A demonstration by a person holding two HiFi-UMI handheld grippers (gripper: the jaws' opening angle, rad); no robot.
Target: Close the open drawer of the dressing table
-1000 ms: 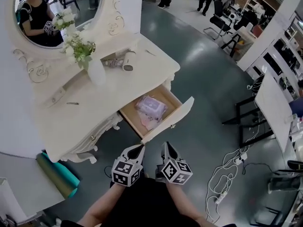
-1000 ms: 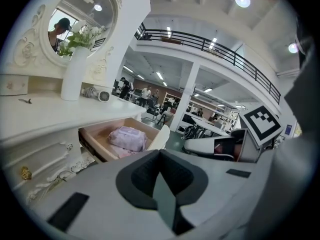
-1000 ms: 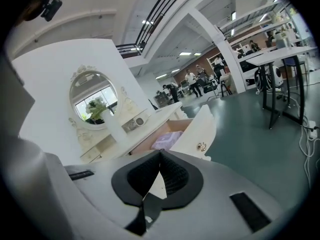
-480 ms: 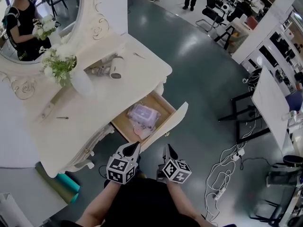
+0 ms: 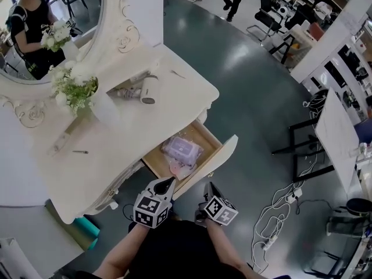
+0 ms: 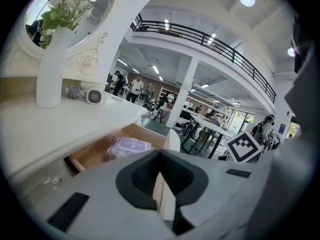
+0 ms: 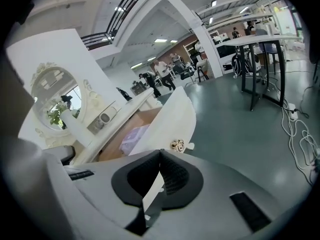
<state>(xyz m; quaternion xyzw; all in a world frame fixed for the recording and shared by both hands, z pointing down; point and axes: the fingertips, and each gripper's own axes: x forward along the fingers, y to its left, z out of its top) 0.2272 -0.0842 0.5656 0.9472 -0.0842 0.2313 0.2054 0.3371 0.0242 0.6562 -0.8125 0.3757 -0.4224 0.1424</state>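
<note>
The white dressing table (image 5: 157,115) has one drawer (image 5: 152,160) pulled out, its wooden inside holding a purple packet (image 5: 182,149). The curved white drawer front (image 5: 218,156) carries a brass knob (image 7: 176,145). My left gripper (image 5: 170,181) is shut with nothing in it, its tip just short of the near end of the drawer front. My right gripper (image 5: 207,185) is also shut on nothing and sits a little to the right, below the drawer front. In the left gripper view the jaws (image 6: 160,151) meet in front of the open drawer (image 6: 95,151).
On the tabletop stand a white vase of flowers (image 5: 96,100) and a hair dryer (image 5: 145,90), below an oval mirror (image 5: 52,22). A teal roll (image 5: 87,225) lies under the table. Cables and a power strip (image 5: 273,237) lie on the floor at right, near a black table frame (image 5: 302,150).
Both grippers have edged a little closer to the drawer front and stayed shut. The drawer is open by the same amount.
</note>
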